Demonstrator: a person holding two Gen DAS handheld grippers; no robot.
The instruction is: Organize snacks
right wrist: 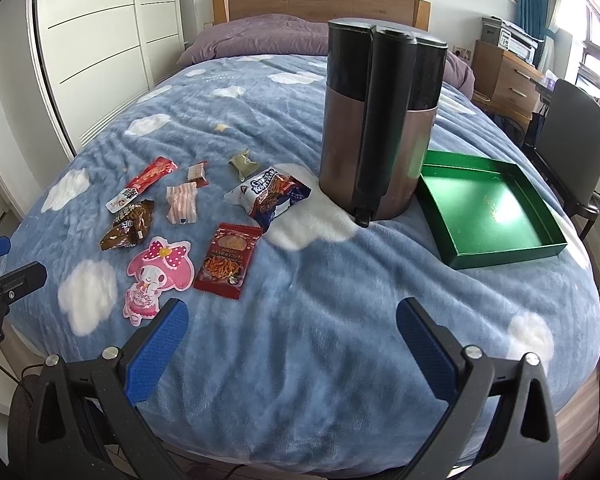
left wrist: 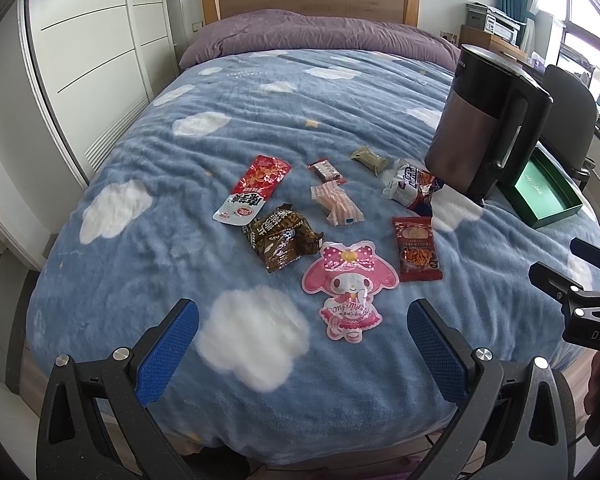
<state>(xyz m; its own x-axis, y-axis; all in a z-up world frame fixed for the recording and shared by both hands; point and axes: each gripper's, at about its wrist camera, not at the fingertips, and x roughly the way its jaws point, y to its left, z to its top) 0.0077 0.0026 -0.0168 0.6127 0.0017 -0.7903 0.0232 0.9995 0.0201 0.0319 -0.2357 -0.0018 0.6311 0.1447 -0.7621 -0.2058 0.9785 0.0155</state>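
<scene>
Both the left gripper (left wrist: 303,344) and the right gripper (right wrist: 292,340) hovered spread wide and empty above the blanket (right wrist: 300,320). 8 snack packets (among them a pink character pouch (left wrist: 346,284)) lay scattered left of the kettle (right wrist: 380,120); the green tray (right wrist: 488,216) sat to its right.

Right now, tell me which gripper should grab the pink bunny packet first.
Left, probably. The left gripper is open with the pink bunny packet almost straight ahead between its fingers. The right gripper is open too, but there the packet lies off to its left; it faces the green tray side.
</scene>
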